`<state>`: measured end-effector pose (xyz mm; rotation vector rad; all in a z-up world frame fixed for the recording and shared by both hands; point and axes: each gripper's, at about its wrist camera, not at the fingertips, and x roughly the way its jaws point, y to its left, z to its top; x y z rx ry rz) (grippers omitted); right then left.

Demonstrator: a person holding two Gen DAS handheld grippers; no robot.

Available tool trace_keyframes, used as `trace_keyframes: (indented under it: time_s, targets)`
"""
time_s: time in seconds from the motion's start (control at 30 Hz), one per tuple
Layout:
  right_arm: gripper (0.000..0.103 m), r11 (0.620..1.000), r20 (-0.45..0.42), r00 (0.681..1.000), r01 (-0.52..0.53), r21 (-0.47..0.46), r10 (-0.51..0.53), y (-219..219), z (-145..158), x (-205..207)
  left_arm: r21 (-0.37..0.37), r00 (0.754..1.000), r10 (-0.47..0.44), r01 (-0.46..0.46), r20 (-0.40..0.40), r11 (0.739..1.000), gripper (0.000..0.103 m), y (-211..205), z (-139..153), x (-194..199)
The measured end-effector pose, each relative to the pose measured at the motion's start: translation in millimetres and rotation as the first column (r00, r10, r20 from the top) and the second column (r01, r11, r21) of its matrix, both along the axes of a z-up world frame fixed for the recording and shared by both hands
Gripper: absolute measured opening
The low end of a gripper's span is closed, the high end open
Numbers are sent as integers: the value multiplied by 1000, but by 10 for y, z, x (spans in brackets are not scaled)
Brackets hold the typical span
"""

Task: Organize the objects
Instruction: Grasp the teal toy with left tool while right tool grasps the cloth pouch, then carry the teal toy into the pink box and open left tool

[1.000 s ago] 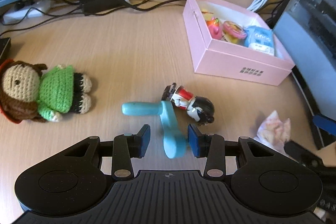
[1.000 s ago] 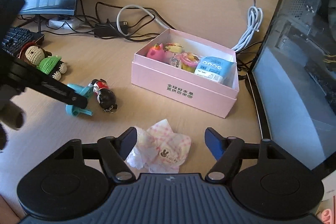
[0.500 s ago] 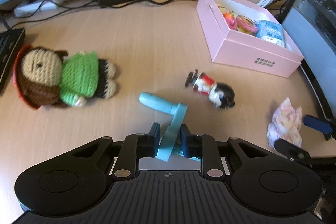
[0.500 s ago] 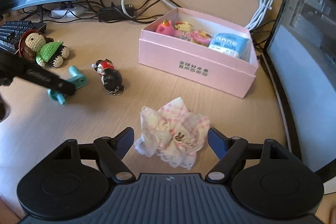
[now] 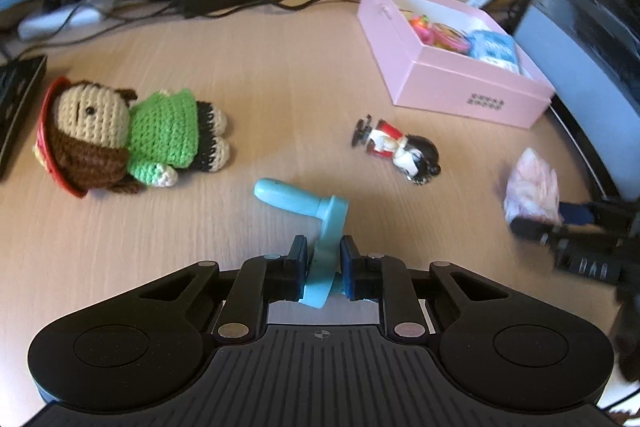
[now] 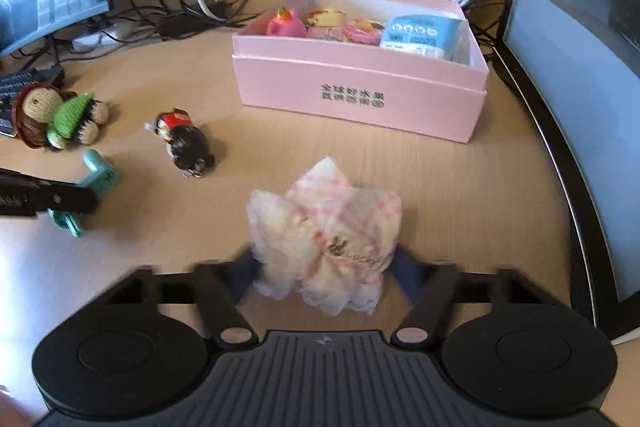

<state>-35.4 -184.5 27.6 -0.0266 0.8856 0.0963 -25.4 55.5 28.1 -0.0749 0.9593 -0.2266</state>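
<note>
**Two grabs, one box**

The pink box (image 6: 360, 95) sits open on the desk, already part-filled. In front of it, on the near side, a pink-checked cloth bundle (image 6: 326, 231) lies between the right gripper (image 6: 326, 273) fingers — they flank it closely, but blur hides whether they press it yet. Left of the box, the left gripper (image 5: 324, 267) is clamped on a blue crank handle (image 5: 320, 223), low on its arm. The figurine (image 5: 400, 149) and crochet doll (image 5: 120, 143) lie further left. Best to squeeze the bundle fully before lifting — soft cloth slips — and carry the handle level to the box.
</note>
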Motion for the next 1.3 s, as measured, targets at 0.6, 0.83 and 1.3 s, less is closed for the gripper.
trace_keyframes:
  time_s: [0.6,0.83,1.3]
  targets:
    - [31,999,189,982,-2,41,-6,-211,837,-418,-154,956,-183,221,229,963,6,-299,1217,374]
    - [31,999,118,993,20,50,-26,-237,560,-451,-96,958,-253,267,137,959,9,-403,872,249]
    - [57,1000,59,998,-13,7,13,-67,345,-295,126,858,-513,510,-9,851,13,-571,195,-211]
